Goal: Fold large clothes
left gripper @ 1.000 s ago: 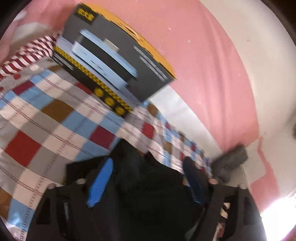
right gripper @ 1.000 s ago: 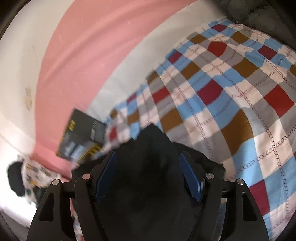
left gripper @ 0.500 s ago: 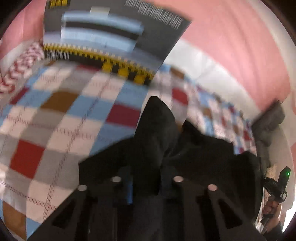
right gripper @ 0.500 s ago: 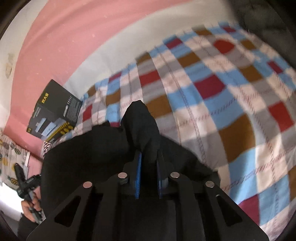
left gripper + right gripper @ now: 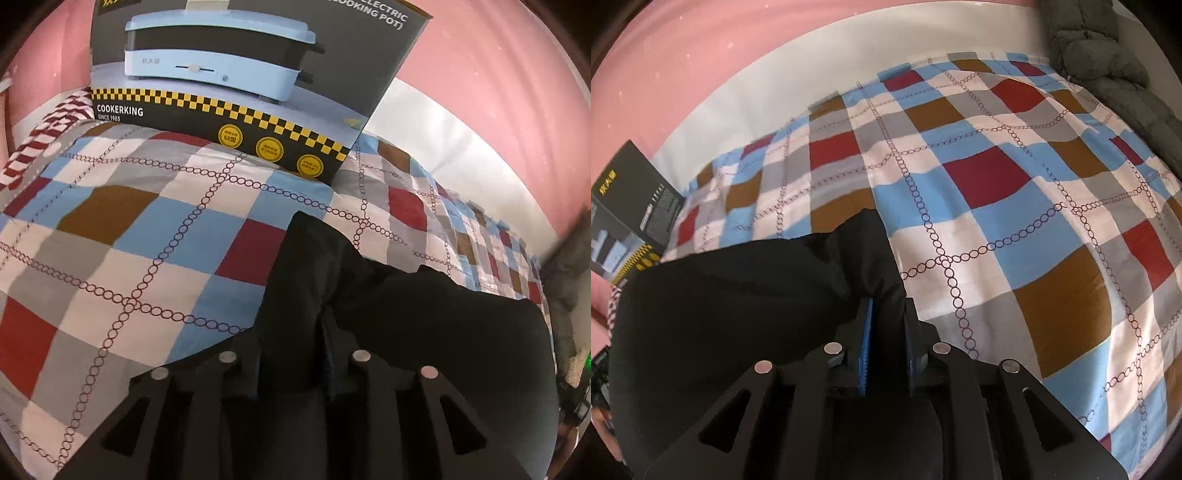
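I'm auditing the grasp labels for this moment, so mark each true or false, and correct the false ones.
1. Both tongs are shut on the black garment. True: left tongs, right tongs.
2. The boxed appliance is a toaster. False: the cooking pot box reads "cooking pot".
3. The bedsheet is plain white. False: it is checked.
4. A grey blanket lies at the bed's far corner in the right view. True.
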Motion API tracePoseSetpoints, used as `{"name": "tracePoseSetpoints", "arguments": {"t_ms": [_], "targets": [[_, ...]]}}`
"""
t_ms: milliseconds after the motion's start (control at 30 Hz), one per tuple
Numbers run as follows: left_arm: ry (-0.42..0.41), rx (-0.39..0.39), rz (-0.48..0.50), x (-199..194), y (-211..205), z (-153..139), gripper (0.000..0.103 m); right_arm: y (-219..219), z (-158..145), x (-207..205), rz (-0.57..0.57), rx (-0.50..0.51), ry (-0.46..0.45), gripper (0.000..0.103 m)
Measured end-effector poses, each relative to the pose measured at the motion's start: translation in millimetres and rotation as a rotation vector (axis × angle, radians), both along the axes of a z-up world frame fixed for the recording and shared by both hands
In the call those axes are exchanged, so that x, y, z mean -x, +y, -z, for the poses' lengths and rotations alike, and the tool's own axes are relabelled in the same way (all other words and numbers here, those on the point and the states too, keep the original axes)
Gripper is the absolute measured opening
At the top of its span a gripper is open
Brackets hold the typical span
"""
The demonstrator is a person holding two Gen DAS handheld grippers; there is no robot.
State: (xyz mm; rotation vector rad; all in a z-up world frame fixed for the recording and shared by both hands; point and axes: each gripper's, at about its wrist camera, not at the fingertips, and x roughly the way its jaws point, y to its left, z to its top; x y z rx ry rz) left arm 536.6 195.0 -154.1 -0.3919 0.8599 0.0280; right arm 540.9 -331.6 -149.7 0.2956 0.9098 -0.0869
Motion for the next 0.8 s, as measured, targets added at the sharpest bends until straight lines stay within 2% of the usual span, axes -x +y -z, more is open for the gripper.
{"name": "tracePoseSetpoints", "arguments": {"t_ms": [100, 133, 267, 333, 367, 433, 467, 533, 633, 700, 800], "targets": [[0.018, 0.011, -0.012, -0.9, 5.7, -2.2, 0.036, -2.4, -0.9, 0.6, 0.008, 0.0, 0.007, 0.02], [0.02, 0.007, -0.015, 1.8, 5.0, -7.1, 0.036, -2.2, -3.4, 2.5, 0.009, 0.001, 0.008, 0.025], [0.004, 0.037, -0.033, 26.3, 15.3, -35.6, 0.035, -4.4, -33.0, 27.1, 0.009, 0.014, -0.036, 0.027], [-0.042, 0.066, -0.054, 49.0, 25.2, -53.5, 0.034, -1.4, -55.9, 53.8, -0.023, 0.011, -0.101, 0.028], [-0.058, 0.069, -0.052, 61.4, 26.8, -61.4, 0.033, 1.6, -65.2, 68.8, -0.04, 0.006, -0.128, 0.033], [-0.096, 0.079, -0.015, 88.8, 24.5, -72.7, 0.033, 9.4, -75.9, 95.8, -0.074, -0.007, -0.162, 0.04], [-0.114, 0.071, 0.008, 105.2, 20.7, -75.6, 0.033, 14.9, -78.3, 111.0, -0.095, -0.009, -0.173, 0.041], [-0.129, 0.05, 0.039, 132.7, 12.9, -72.5, 0.033, 25.4, -74.1, 145.6, -0.127, 0.0, -0.179, 0.041], [-0.075, 0.012, 0.07, 165.1, 2.6, -46.2, 0.033, 34.0, -49.1, 175.7, -0.153, 0.008, -0.124, 0.041], [-0.019, 0.014, 0.088, 172.7, -0.2, -21.1, 0.033, 33.0, -25.7, 181.7, -0.154, 0.006, -0.065, 0.041], [-0.051, -0.028, 0.109, 178.4, -3.9, -17.2, 0.033, 27.8, -16.8, 184.4, -0.13, 0.065, -0.067, 0.041]]}}
